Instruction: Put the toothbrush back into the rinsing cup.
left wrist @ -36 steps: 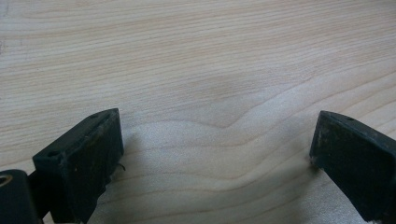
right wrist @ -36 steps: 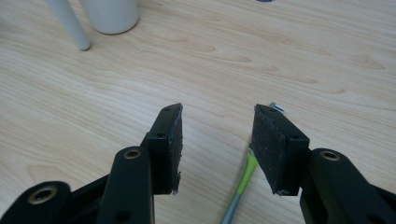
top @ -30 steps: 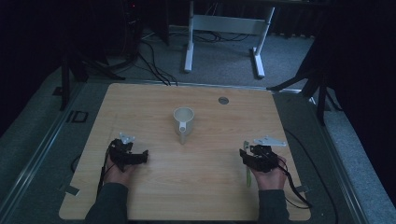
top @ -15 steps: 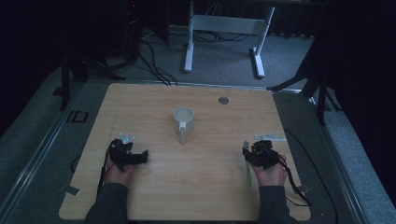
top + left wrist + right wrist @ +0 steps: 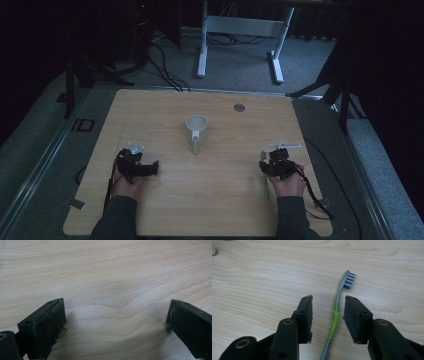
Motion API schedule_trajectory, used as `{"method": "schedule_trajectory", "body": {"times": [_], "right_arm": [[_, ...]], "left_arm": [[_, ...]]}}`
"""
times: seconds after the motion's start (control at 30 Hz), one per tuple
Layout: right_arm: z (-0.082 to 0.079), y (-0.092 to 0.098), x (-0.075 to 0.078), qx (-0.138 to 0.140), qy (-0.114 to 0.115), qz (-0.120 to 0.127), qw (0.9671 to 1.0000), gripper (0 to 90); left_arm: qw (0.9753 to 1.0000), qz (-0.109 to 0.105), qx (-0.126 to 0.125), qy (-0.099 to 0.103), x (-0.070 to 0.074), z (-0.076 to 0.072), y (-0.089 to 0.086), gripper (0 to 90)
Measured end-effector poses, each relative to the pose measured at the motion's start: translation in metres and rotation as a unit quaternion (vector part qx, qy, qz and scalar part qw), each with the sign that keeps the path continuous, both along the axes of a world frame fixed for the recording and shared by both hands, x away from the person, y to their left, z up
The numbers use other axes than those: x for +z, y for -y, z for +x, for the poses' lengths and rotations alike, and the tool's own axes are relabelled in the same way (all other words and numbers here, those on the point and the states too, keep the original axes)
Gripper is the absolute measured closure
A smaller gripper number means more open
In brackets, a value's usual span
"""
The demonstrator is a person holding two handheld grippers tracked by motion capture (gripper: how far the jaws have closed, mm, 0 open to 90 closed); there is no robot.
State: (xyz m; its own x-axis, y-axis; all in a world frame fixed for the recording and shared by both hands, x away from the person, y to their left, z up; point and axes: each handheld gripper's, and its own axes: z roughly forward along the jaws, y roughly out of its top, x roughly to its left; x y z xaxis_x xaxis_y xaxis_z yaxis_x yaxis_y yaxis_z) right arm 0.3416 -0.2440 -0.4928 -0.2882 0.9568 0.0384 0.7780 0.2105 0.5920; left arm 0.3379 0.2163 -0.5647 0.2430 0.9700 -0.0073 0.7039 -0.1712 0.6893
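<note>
We see a table (image 5: 165, 115) of pale wood, its grain running in long wavy bands, the finish smooth and matt with only a faint sheen. Near its right edge lies a toothbrush (image 5: 336, 312) of smooth plastic, grey along the neck and lime green at the grip, with stubby grey bristles that look soft and matt. The right gripper (image 5: 327, 316) is matt black, its pads (image 5: 308, 315) dull, slightly rough and speckled with dust, and brass-coloured metal shows at its pivots. The left gripper (image 5: 115, 320) has the same scuffed black pads (image 5: 53, 322). At the centre of the table stands a white cup (image 5: 196, 129), smooth and plain. The floor (image 5: 240, 65) beyond looks like grey carpet.
</note>
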Motion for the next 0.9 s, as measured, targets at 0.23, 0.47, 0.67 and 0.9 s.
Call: {"method": "schedule_trajectory", "body": {"times": [0.23, 0.47, 0.67, 0.9], "right_arm": [[0.004, 0.000, -0.003, -0.002, -0.014, -0.003, 0.9999, 58.2], [0.007, 0.000, -0.006, -0.003, -0.024, -0.011, 0.9997, 59.3], [0.009, 0.000, -0.008, -0.007, -0.035, -0.014, 0.9993, 60.0], [0.013, 0.001, -0.009, -0.005, -0.050, -0.019, 0.9986, 61.1]], "left_arm": [[1.0000, 0.000, 0.000, 0.000, 0.000, 0.000, 0.000, 3.4], [1.0000, 0.000, 0.000, 0.000, 0.000, 0.000, 0.000, 3.4], [1.0000, 0.000, 0.000, 0.000, 0.000, 0.000, 0.000, 3.4], [1.0000, 0.000, 0.000, 0.000, 0.000, 0.000, 0.000, 3.4]]}}
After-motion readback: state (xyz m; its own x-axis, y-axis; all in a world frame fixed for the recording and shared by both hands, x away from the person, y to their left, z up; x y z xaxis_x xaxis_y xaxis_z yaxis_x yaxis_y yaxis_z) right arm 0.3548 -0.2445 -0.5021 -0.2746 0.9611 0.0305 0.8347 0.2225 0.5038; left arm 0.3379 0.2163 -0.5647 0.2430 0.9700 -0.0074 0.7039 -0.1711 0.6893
